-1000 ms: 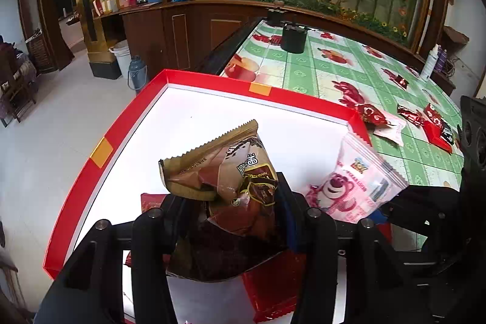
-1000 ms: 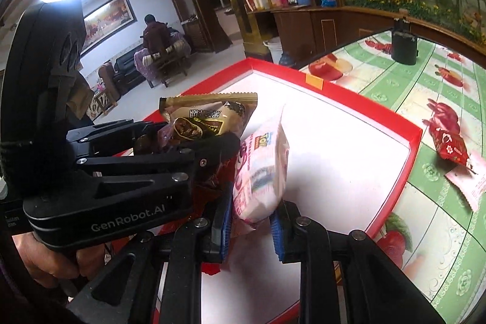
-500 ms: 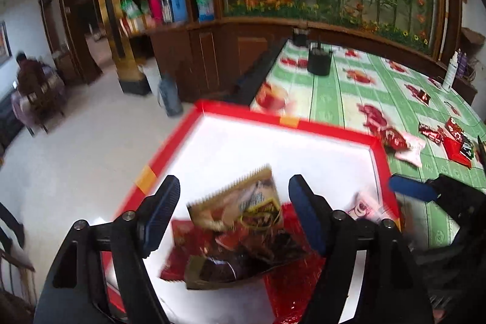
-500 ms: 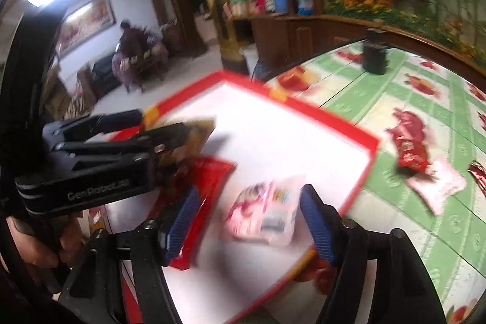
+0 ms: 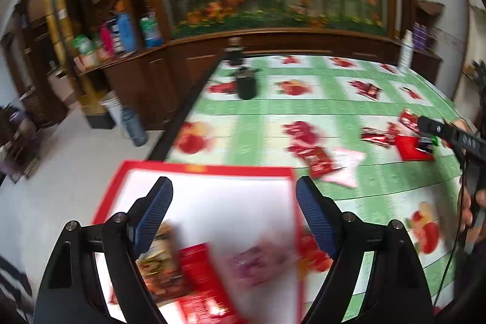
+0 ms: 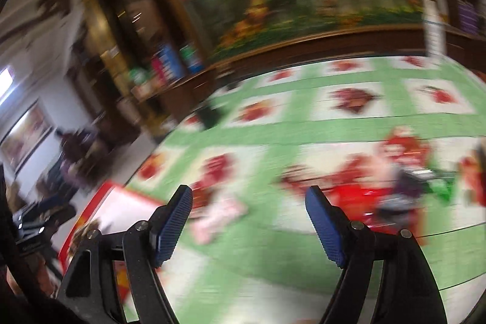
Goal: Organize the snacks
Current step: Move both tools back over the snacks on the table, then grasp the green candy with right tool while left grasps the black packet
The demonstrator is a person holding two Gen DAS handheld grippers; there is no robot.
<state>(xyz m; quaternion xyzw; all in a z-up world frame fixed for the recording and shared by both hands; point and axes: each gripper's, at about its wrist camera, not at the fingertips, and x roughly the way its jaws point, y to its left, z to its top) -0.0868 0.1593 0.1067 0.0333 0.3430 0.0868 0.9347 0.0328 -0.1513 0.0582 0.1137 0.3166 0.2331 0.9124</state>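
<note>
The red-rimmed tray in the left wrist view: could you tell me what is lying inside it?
Inside the tray lie a brown snack packet, a red packet and a blurred pink packet. The gripper's fingers hide part of its near end.

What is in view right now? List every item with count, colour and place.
tray: one, red rim, white floor, near corner of the table
brown snack packet: one, brown and gold, in the tray, near left
red packet: one, red, in the tray, beside the brown one
pink packet: one, blurred, in the tray, near its right rim
pink packet on the cloth: one, pale pink, just past the tray
loose red packets: several, exact count unclear, right of the tray
tablecloth: one, green with red prints
black container: one, far left of the table
left tool: open, nothing between its jaws
right tool: open, over the cloth
</note>
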